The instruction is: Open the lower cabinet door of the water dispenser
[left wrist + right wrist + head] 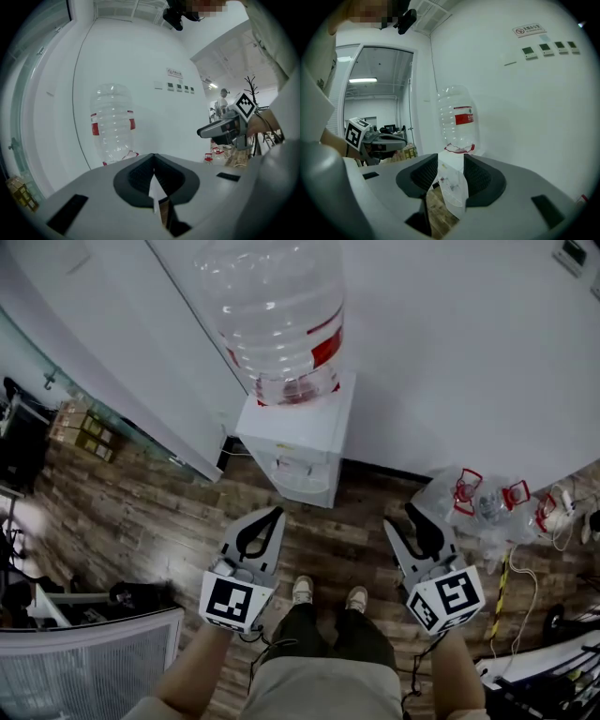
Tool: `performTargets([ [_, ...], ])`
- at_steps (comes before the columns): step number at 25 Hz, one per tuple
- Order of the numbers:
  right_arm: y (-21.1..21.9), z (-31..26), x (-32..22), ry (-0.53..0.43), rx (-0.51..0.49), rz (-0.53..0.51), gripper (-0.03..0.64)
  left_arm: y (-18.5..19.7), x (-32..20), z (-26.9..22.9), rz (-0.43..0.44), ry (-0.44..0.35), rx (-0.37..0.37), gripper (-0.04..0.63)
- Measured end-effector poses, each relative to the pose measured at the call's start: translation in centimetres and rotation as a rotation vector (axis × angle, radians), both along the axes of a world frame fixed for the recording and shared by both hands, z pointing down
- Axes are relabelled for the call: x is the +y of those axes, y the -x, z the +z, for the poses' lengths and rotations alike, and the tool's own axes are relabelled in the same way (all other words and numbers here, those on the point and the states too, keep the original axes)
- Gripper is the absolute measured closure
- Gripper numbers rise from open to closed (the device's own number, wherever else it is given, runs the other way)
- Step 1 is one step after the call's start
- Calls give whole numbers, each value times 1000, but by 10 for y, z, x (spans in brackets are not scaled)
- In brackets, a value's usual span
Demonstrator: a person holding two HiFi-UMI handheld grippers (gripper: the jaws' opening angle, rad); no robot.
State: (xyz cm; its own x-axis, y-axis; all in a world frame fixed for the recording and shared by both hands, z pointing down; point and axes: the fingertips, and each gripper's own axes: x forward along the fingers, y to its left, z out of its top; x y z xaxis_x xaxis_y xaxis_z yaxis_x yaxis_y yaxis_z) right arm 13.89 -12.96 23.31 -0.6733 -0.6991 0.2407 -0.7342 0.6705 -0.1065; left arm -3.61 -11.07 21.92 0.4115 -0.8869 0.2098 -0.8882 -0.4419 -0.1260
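One water dispenser (298, 451), one bottle (277, 315) on top. Two claws before it: left claw (270, 515) closed, empty; right claw (401, 516) part-open, empty.

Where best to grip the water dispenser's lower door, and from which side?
Probably its free edge, on the front of the water dispenser, below the tap recess, coming low from the person's side, which that front faces. No handle can be made out.

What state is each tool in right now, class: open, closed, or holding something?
Left tool: closed, holding nothing.
Right tool: open, holding nothing.
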Motion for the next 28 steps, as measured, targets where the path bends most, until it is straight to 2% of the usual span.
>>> performTargets([
  [8,10,81,-36,7,22,-6,405,10,-26,54,-13,-6,-1,589],
  [15,24,171,-61,47,35,-1,382,16,-50,123,-9,-27,58,589],
  [21,38,255,-93,56,49,-13,368,28,-65,201,-11,-23,51,589],
  [28,56,352,-121,61,125,-70,360,50,-84,288,-48,-9,68,589],
])
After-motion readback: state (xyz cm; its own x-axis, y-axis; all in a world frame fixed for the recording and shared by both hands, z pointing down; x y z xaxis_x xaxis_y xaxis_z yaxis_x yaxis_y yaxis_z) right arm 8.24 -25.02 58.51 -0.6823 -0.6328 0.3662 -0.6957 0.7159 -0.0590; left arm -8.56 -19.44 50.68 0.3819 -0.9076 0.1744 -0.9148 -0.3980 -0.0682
